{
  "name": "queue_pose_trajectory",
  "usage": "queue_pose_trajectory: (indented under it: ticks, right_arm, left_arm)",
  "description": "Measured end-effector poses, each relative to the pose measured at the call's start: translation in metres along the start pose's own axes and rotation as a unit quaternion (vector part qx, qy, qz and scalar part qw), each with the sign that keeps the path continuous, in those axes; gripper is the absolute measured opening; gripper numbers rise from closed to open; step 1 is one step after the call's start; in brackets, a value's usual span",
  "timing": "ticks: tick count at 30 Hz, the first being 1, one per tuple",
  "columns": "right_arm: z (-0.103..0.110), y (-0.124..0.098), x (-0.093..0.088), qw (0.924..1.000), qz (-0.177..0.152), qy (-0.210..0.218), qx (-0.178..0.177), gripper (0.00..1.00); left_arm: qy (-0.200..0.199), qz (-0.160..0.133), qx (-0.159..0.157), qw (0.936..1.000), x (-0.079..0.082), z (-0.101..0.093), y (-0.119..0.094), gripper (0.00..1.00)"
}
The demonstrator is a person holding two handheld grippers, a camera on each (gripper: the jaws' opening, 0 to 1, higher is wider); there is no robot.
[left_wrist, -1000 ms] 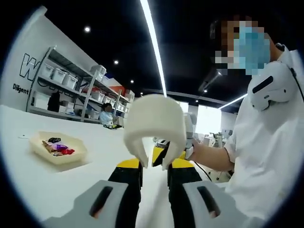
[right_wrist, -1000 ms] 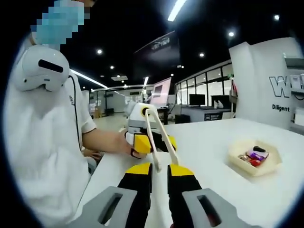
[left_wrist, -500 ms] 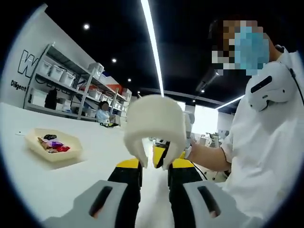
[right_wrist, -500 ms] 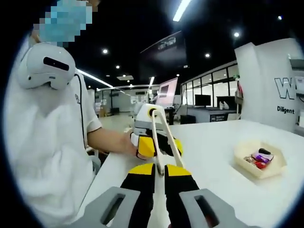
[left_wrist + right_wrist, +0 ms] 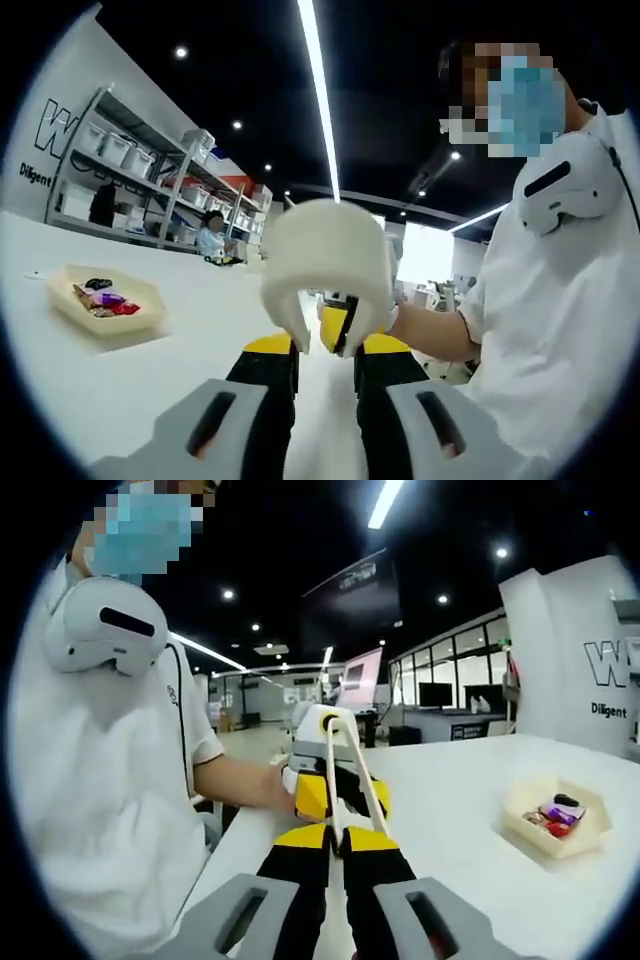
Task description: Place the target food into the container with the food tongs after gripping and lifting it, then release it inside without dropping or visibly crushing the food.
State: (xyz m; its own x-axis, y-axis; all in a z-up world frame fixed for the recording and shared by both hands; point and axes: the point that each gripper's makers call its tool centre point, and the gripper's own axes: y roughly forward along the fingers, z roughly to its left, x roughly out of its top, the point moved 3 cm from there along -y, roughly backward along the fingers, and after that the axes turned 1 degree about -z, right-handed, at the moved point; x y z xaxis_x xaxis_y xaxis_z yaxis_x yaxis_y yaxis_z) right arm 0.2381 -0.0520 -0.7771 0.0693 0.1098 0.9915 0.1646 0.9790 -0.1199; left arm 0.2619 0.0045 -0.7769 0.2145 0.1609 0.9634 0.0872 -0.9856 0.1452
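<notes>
Both claws are closed on things: the left claw [image 5: 322,352] holds a white cup-shaped holder [image 5: 326,258] by its two legs, and the right claw [image 5: 336,838] pinches the white tongs [image 5: 343,770] narrow. On the white table [image 5: 470,790], well apart, a pale tray [image 5: 556,817] holds wrapped snacks [image 5: 553,814].

Dark ceiling with strip light [image 5: 318,90], storage shelves [image 5: 150,190], white table [image 5: 180,340].

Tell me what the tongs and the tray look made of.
Tongs: seemingly matte cream plastic, thin, smooth, uniformly coloured arms, no metallic glint. Tray: probably pale yellow plastic or pulp; thin angular walls, dull surface, too small to settle.
</notes>
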Motion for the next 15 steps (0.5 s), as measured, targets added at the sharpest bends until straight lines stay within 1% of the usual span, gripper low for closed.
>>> queue_pose_trajectory:
  ticks: [9,15]
  right_arm:
    - [0.0027,0.0012,-0.0005,1.0000,0.000,-0.004,0.008,0.00]
    - [0.0054,0.0011,0.0004,0.9999,-0.002,-0.010,0.012,0.00]
  left_arm:
    - [-0.005,-0.002,-0.003,1.0000,-0.0005,-0.0008,-0.0008,0.21]
    - [-0.015,-0.006,-0.007,0.9998,-0.0007,-0.0007,-0.0012,0.22]
